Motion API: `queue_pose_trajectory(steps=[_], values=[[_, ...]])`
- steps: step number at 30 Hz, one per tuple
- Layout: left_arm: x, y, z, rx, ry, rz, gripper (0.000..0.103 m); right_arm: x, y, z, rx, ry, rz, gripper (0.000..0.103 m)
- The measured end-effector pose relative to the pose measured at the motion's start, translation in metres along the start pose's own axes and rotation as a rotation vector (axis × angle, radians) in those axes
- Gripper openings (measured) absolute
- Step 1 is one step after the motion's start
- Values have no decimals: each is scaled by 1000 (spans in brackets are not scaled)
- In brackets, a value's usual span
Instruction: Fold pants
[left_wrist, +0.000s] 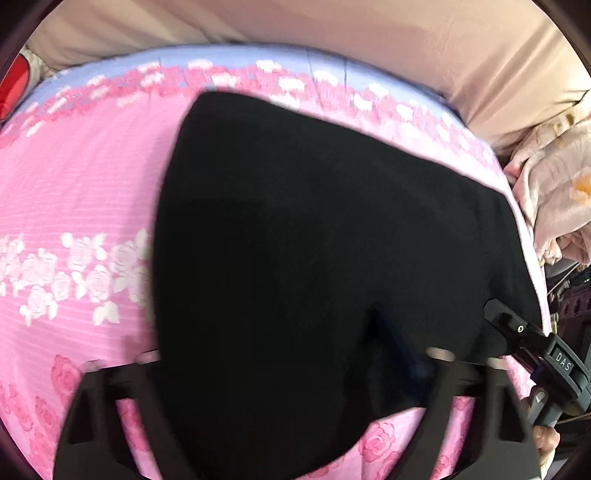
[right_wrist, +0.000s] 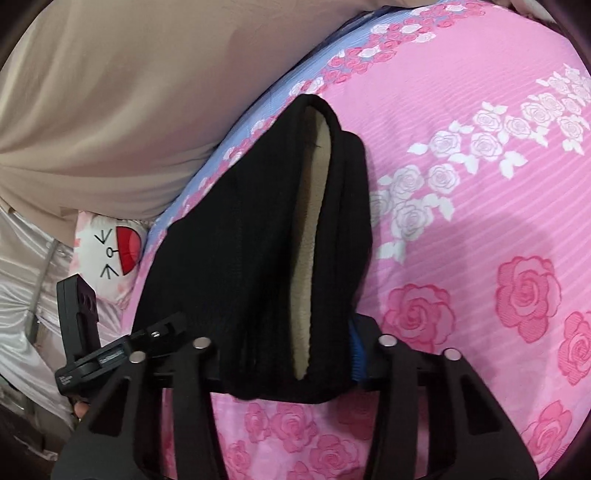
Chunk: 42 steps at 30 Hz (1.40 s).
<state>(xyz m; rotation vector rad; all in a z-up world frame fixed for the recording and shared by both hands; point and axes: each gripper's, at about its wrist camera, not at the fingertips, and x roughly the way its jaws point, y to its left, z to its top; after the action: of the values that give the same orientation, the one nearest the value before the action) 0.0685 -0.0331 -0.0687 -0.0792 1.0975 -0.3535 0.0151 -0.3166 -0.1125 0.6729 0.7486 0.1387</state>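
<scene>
Black pants (left_wrist: 314, 229) lie on a pink rose-patterned bedspread (left_wrist: 74, 192), folded into a broad panel. In the right wrist view the pants (right_wrist: 243, 240) show their waistband with a beige fleece lining (right_wrist: 314, 221). My left gripper (left_wrist: 295, 373) is shut on the near edge of the pants, which drape over its fingers. My right gripper (right_wrist: 291, 354) is shut on the waistband end, and it shows at the right edge of the left wrist view (left_wrist: 517, 332). The left gripper shows at the left of the right wrist view (right_wrist: 122, 347).
The bedspread (right_wrist: 480, 184) has a blue band with roses at its far edge (left_wrist: 221, 62). Beige sheet or curtain fabric (left_wrist: 406, 37) lies beyond. A cartoon-face pillow (right_wrist: 110, 254) and crumpled pale fabric (left_wrist: 554, 184) lie beside the bed.
</scene>
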Motion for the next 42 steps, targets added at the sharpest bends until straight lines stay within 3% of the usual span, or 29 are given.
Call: queue_pose_trajectory(steps=[1,2,5,9,10,13,14,16,21,25,27,29,30,31,32,34,42], values=[[-6,-1,-1,19,-13,1,44,-7,6,-1,-7,-13,22,38],[-16,-3,-3,33,-31,-7,35,-12,11,-1,-11,-20,36,37],[-39,2,-11,32,-48,-45,25,-35,32,-7,-39,-34,81,36],[-75,15,-41,15,-6,-148,25,-65,40,-33,-57,-1,90,36],[-80,18,-52,11,8,-167,29,-70,35,-44,-44,12,88,36],[-71,24,-85,6,57,-117,68,-68,7,-66,19,41,24,41],[-62,20,-88,-1,68,-81,76,-65,-4,-70,50,44,16,51],[-49,26,-97,-39,67,-39,88,-69,-15,-73,84,20,66,53],[-47,30,-91,-104,32,-84,91,-66,-6,-73,51,42,48,60],[-39,15,-85,-53,21,-97,90,-58,8,-69,21,49,55,79],[-41,9,-88,-34,14,-91,80,-52,16,-71,-16,39,-1,78],[-42,15,-89,-48,4,-110,63,-50,14,-73,-20,27,-25,58],[-44,18,-88,-63,-3,-134,57,-49,13,-73,-8,32,-7,51],[-46,21,-88,-69,-6,-152,44,-46,9,-74,33,47,40,44],[-50,21,-87,-64,-13,-163,35,-47,10,-74,34,42,41,42],[-57,17,-86,-40,-26,-165,26,-50,17,-74,-1,29,25,41],[-99,-2,-82,48,-100,-182,18,-78,44,-63,-60,-33,63,38]])
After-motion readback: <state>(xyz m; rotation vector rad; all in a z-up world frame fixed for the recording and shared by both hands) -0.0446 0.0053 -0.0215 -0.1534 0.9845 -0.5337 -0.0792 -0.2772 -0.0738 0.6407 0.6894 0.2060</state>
